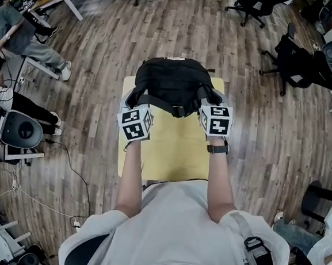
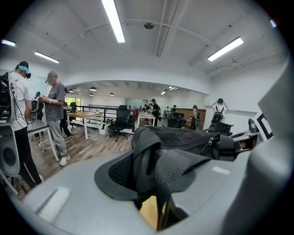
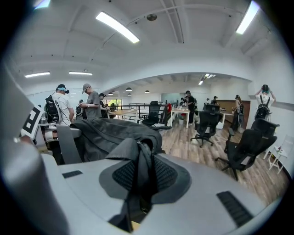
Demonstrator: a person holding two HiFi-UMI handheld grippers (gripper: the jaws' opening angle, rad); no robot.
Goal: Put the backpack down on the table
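Wood-plank flooring [image 1: 104, 48] surrounds the small yellow table [image 1: 170, 152]. The black backpack [image 1: 173, 80] hangs over its far end, carried between both grippers; from above we cannot tell whether its base touches the top. The left gripper [image 2: 151, 183] has its jaws pinched narrowly on a fold of the bag's dark fabric and a ribbed strap [image 2: 177, 170]. The right gripper [image 3: 138, 183] is likewise clamped on a fold of fabric. To set the bag down well, we judge that both sides should descend level and together, with the base brought fully over the tabletop rather than its far edge. We release only once the weight rests on the table, then draw both grippers straight back to avoid snagging.
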